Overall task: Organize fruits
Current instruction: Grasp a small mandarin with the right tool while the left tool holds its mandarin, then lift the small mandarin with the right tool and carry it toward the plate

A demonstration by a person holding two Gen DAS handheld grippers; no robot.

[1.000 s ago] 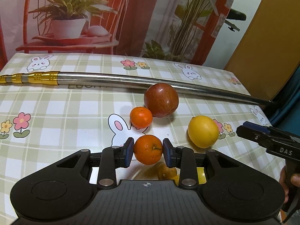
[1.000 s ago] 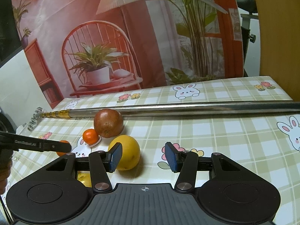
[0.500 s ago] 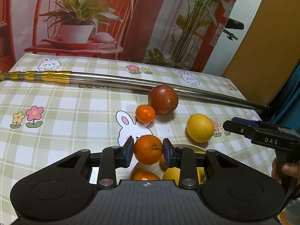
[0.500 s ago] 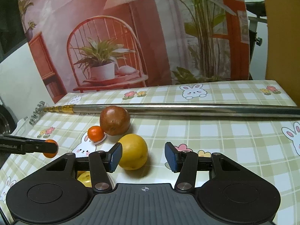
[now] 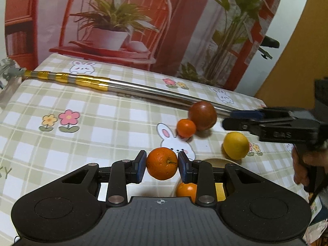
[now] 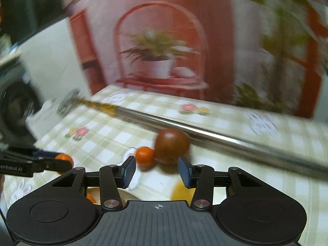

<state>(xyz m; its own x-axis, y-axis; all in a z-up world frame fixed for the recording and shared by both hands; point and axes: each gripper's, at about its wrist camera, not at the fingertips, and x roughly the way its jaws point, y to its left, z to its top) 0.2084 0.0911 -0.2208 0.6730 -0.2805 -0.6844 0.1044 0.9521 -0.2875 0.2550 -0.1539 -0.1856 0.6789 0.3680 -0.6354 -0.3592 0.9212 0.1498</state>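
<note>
- The small mandarin (image 5: 186,128) touches the big round fruit's (image 5: 202,115) left side.
- The metal pole (image 5: 143,92) lies behind both.
- The lemon (image 5: 235,145) sits right of them, nearer.

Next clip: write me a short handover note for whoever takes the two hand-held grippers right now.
Left hand-held gripper: shut on an orange, held above the table.
Right hand-held gripper: open, empty, in front of the small tangerine and the dark red fruit.
Bowl below the left gripper already holds some fruit.
On the tablecloth: tangerine, dark red fruit, yellow fruit.
Left: drop the orange in, then collect those three.
</note>
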